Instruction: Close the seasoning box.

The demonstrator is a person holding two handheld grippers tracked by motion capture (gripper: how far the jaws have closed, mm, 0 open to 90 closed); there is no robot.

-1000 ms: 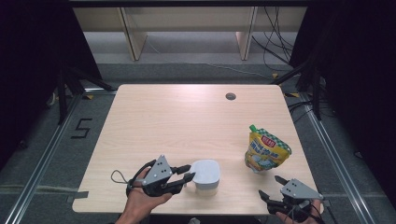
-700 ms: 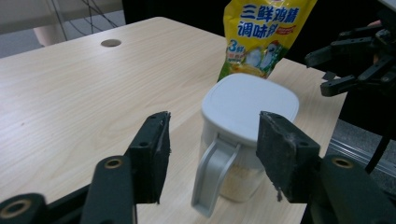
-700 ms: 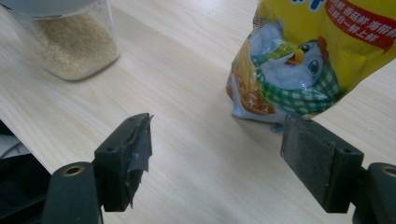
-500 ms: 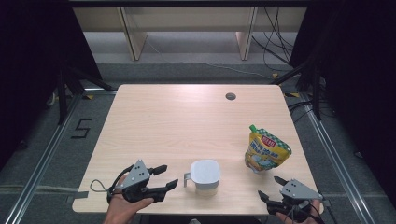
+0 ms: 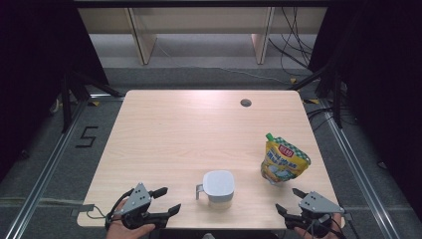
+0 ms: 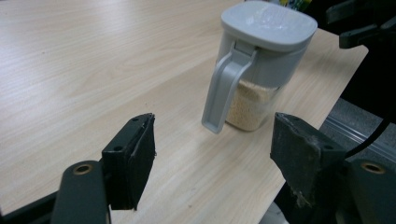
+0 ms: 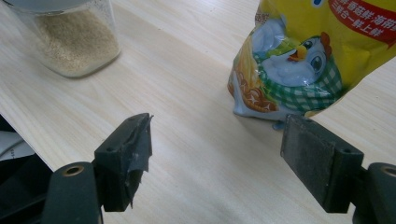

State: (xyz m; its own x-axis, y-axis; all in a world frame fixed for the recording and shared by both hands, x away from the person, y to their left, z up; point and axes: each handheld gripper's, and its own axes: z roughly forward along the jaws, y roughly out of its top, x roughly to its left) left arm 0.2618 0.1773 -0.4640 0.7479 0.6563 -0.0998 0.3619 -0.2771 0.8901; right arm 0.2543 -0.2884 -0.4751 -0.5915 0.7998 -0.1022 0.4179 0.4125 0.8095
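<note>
A clear jar with a grey lid (image 5: pixel 218 185) and a grey handle stands near the table's front edge, part full of pale grains (image 6: pixel 246 105). My left gripper (image 5: pixel 166 199) lies to its left, clear of the handle; its jaws have just been opening and hold nothing (image 6: pixel 212 161). A yellow spouted pouch (image 5: pixel 282 160) with a cartoon bird (image 7: pixel 299 56) stands upright to the jar's right. My right gripper (image 5: pixel 288 200) rests open in front of the pouch, nothing between its jaws (image 7: pixel 217 154).
The wooden table (image 5: pixel 199 129) has a round cable hole (image 5: pixel 245 102) near its far edge. Both grippers sit at the front edge. Metal rails and cables run along the floor on both sides.
My left gripper let go of the jar's handle, opened its jaws and drew back to the left toward the front edge. The jar stayed put. The right gripper has not moved.
</note>
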